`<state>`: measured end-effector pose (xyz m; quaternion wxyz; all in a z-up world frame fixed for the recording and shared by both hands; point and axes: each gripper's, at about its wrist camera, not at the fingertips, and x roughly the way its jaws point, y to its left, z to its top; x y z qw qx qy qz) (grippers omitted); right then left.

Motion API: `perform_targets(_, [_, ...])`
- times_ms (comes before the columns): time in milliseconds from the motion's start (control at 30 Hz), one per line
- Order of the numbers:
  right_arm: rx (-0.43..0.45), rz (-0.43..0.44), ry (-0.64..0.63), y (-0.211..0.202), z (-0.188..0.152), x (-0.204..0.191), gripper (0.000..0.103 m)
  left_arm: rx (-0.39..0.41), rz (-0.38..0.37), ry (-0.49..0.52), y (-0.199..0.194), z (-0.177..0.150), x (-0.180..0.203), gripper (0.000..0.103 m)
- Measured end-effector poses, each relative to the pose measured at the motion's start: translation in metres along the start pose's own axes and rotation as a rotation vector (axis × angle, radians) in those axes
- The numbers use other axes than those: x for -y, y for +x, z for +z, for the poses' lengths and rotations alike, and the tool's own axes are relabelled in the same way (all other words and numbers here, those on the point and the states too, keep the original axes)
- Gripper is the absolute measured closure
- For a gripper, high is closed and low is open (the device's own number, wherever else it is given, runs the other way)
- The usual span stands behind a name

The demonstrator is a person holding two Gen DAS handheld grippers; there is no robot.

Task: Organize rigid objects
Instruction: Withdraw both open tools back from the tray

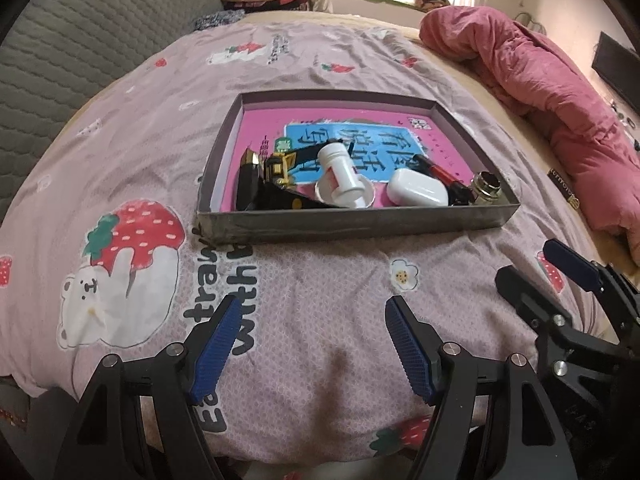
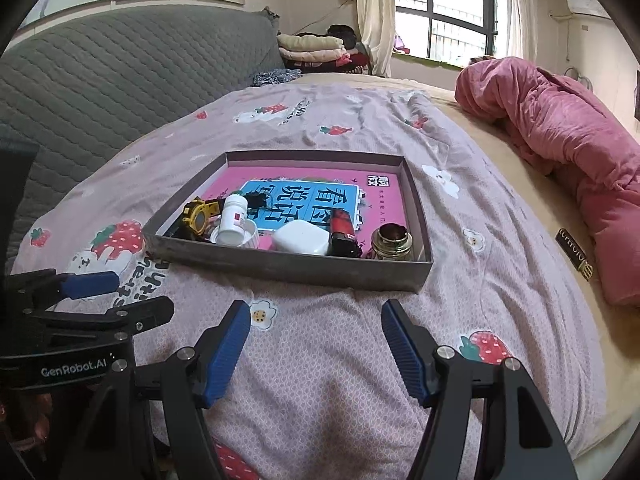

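Note:
A shallow grey box (image 1: 340,224) (image 2: 280,266) with a pink book as its floor lies on the bed. Along its near side sit a yellow-black watch (image 1: 278,168) (image 2: 198,216), a white pill bottle (image 1: 340,172) (image 2: 233,220) lying on a clear lid, a white earbud case (image 1: 418,188) (image 2: 300,237), a red-black lighter (image 1: 440,174) (image 2: 342,228) and a brass metal cap (image 1: 486,186) (image 2: 390,242). My left gripper (image 1: 310,320) is open and empty, short of the box. My right gripper (image 2: 316,324) is open and empty too; it shows in the left wrist view (image 1: 560,268).
A pink strawberry-print sheet (image 1: 320,280) covers the bed. A rumpled red-pink quilt (image 1: 540,92) (image 2: 560,128) lies at the right. A grey quilted headboard (image 2: 120,72) stands at the left, with folded clothes (image 2: 312,48) behind it.

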<state>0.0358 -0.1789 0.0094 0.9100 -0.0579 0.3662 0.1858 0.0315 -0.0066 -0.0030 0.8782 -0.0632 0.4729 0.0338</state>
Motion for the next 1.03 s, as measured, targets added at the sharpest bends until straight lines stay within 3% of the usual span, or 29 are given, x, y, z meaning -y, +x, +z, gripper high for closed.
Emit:
perform_targets(867, [-0.021,-0.022,0.006,0.004,-0.003,0.006,0.036,-0.034,-0.009,-0.011,0.013,-0.001,-0.001,0.028])
perform_targets(1033, [-0.019,-0.026,0.016,0.007,-0.005,0.012,0.036,-0.012,-0.013,-0.009,0.014,0.001,-0.003,0.028])
